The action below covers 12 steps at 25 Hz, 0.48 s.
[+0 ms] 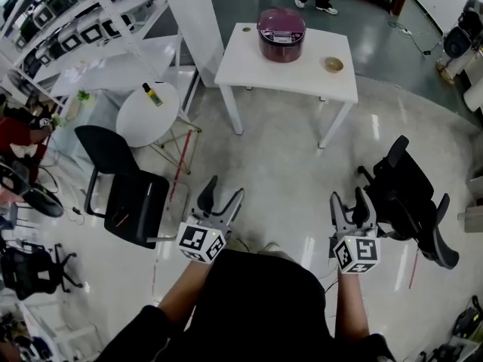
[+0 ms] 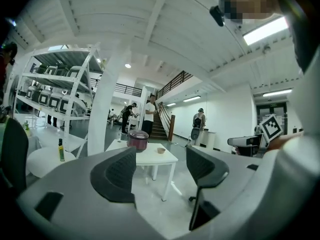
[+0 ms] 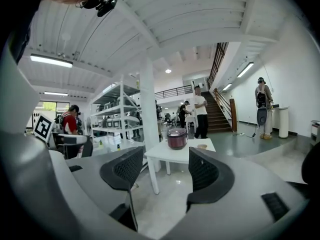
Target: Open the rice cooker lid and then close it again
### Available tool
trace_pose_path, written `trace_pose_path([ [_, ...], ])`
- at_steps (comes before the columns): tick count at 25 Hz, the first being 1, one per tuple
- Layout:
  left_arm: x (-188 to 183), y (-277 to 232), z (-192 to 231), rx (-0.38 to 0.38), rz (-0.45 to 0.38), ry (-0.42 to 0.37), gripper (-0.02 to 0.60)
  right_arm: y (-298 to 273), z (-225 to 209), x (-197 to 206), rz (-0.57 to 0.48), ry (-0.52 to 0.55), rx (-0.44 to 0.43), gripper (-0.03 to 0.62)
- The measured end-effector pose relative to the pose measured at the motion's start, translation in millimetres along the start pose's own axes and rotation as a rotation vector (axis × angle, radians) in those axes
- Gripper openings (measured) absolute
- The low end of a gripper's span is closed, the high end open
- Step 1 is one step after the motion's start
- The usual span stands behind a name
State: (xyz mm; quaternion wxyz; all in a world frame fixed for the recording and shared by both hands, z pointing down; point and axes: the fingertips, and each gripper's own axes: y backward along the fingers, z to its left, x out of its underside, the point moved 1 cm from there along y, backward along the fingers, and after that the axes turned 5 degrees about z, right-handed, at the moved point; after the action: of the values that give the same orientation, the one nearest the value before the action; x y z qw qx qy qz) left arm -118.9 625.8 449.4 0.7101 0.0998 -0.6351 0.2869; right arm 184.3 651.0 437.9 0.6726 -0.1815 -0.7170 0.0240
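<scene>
A dark red rice cooker (image 1: pixel 281 34) with its lid down stands on a white table (image 1: pixel 249 70) far ahead across the floor. It also shows small and distant in the left gripper view, the rice cooker (image 2: pixel 137 140), and in the right gripper view, the rice cooker (image 3: pixel 176 138). My left gripper (image 1: pixel 220 197) is held low near my body, open, with nothing between its fingers. My right gripper (image 1: pixel 352 202) is beside it at the right, also open and empty. Both point toward the table, well short of it.
A small bowl (image 1: pixel 333 64) sits on the table right of the cooker. A round white table (image 1: pixel 139 119) with a bottle (image 1: pixel 152 94) and a black chair (image 1: pixel 124 191) stand at the left. Another black office chair (image 1: pixel 407 194) is close at the right. Shelving (image 1: pixel 68 21) lines the far left; people stand beyond.
</scene>
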Motion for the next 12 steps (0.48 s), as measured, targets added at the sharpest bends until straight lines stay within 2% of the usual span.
trace_pose_path([
  [4, 9, 8, -1, -0.002, 0.015, -0.013, 0.290, 7, 12, 11, 0.011, 0.000, -0.029, 0.252],
  [9, 38, 18, -11, 0.019, 0.072, 0.034, 0.290, 8, 29, 42, 0.073, -0.050, -0.125, 0.250],
  [12, 46, 10, -16, 0.044, 0.096, 0.035, 0.290, 3, 28, 47, 0.091, -0.062, -0.138, 0.250],
])
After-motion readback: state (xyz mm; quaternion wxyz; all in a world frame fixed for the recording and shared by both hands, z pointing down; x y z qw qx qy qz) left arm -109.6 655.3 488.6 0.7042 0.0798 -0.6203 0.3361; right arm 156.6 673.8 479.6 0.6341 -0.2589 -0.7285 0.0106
